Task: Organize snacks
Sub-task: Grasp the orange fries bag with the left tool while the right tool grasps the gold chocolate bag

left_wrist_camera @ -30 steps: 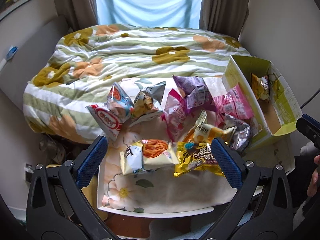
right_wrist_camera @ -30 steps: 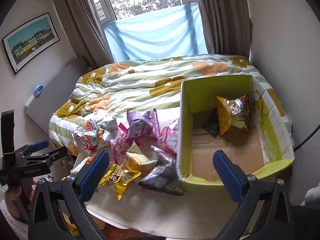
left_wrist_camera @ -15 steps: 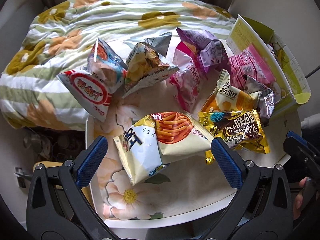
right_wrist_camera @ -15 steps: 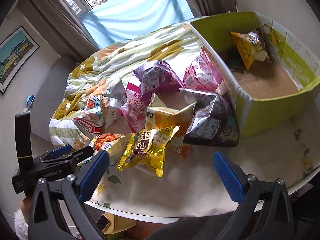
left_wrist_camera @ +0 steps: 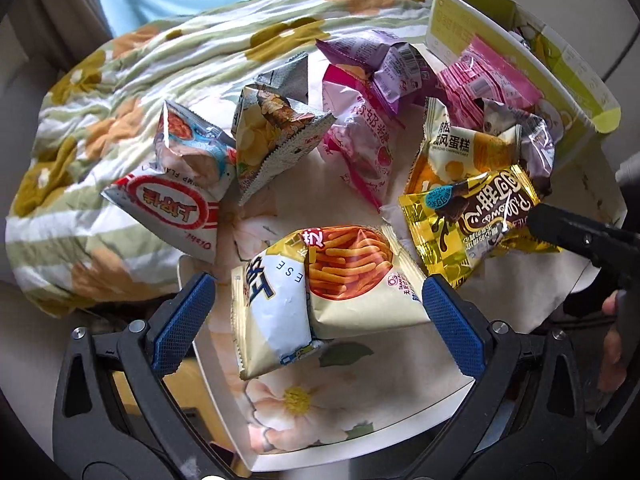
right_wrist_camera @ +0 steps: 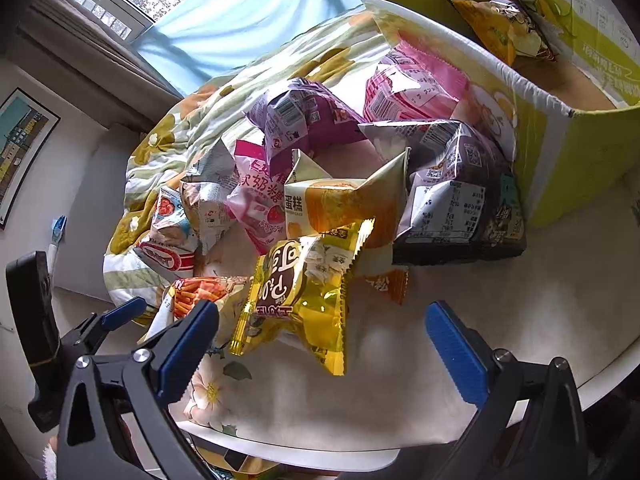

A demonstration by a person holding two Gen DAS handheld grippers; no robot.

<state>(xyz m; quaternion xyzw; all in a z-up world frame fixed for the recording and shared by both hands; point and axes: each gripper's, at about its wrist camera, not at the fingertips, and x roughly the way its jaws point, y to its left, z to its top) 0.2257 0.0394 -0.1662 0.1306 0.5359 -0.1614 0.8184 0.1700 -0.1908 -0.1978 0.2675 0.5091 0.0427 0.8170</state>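
1. Snacks (left_wrist_camera: 360,152) mostly lying heaped mid-counter (right_wrist_camera: 520,320), outside the box (right_wrist_camera: 580,152).
2. One orange bag (right_wrist_camera: 504,28) sitting boxed.
3. Left claw (left_wrist_camera: 318,316) gaping around the cheese-stick bag (left_wrist_camera: 332,292); right claw (right_wrist_camera: 320,340) gaping, gripping nothing.

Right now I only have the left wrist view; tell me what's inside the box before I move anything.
Observer: One orange-yellow snack bag leans in the far corner of the box; the floor that shows is bare cardboard.
Operator: Report the right tool.
Observer: The right tool is open and empty, with the gold bag just ahead of its gap.
Operator: Check beside the box.
Observer: A dark bag lies against the box's outer wall, back panel up.
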